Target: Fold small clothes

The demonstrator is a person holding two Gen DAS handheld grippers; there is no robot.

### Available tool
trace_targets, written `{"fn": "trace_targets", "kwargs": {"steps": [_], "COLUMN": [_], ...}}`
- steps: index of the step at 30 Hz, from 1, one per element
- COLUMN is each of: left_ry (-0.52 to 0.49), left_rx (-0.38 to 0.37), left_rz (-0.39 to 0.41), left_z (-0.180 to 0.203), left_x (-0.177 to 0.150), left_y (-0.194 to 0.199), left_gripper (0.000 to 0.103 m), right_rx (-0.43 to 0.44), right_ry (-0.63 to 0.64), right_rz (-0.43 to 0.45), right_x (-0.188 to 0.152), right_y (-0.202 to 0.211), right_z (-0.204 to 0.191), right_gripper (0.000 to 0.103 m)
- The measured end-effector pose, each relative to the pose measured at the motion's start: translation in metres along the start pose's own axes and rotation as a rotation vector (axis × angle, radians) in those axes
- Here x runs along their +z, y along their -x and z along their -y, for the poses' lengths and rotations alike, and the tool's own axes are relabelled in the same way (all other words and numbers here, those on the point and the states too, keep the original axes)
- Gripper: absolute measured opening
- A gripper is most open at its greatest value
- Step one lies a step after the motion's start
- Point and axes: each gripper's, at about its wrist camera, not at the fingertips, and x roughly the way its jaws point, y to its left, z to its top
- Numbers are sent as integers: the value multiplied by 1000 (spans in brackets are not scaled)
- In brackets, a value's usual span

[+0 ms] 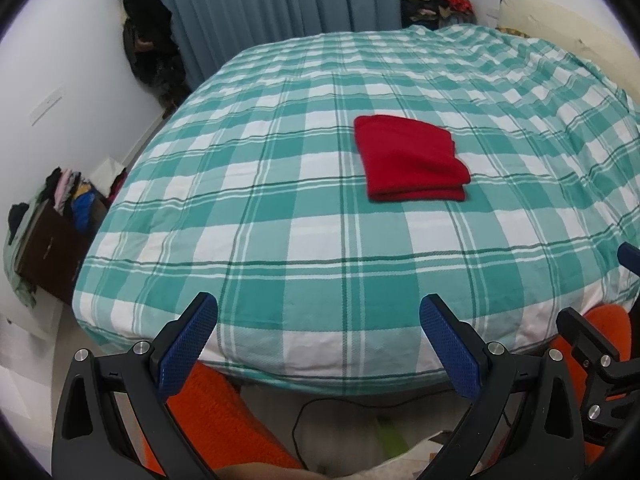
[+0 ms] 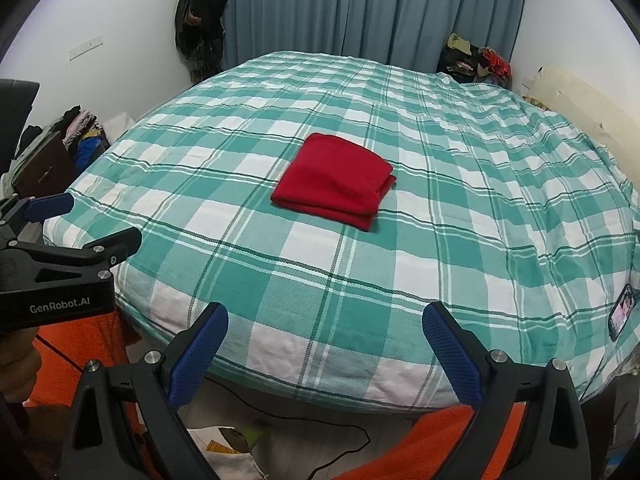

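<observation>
- Nearest, the left gripper (image 1: pixel 318 344) has its jaws spread wide and holds nothing; they hang past the near edge of the bed (image 1: pixel 280 364), above the floor.
- The right gripper (image 2: pixel 325 350) is likewise wide apart and bare, level with that same edge.
- Below the jaws lie a black cable (image 2: pixel 336 428) and some orange cloth (image 1: pixel 224 416).
- Straight ahead of both pairs of jaws, well beyond them on the checked cover, lies the red garment (image 2: pixel 334 176), already folded into a compact stack.
- It sits ahead and slightly right of the left jaws, and almost dead centre of the right jaws.
- Its fold faces the grippers; its long side runs roughly across them.
- Neither gripper looks clearly nearer; the right one looks better lined up, so I judge this piece finished.
</observation>
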Motion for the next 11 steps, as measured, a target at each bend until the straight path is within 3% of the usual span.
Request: {"fn": "trace_targets", "kwargs": {"steps": [11], "left_ry": [1], "left_rx": [0], "left_rz": [25], "left_z": [3], "left_x": [-1], "left_y": [7], "left_gripper": [101], "right_rx": [7], "right_ry": [-25], "right_rz": [13], "right_x": [-2], "right_y": [4], "right_z": [5], "right_gripper": [97]}}
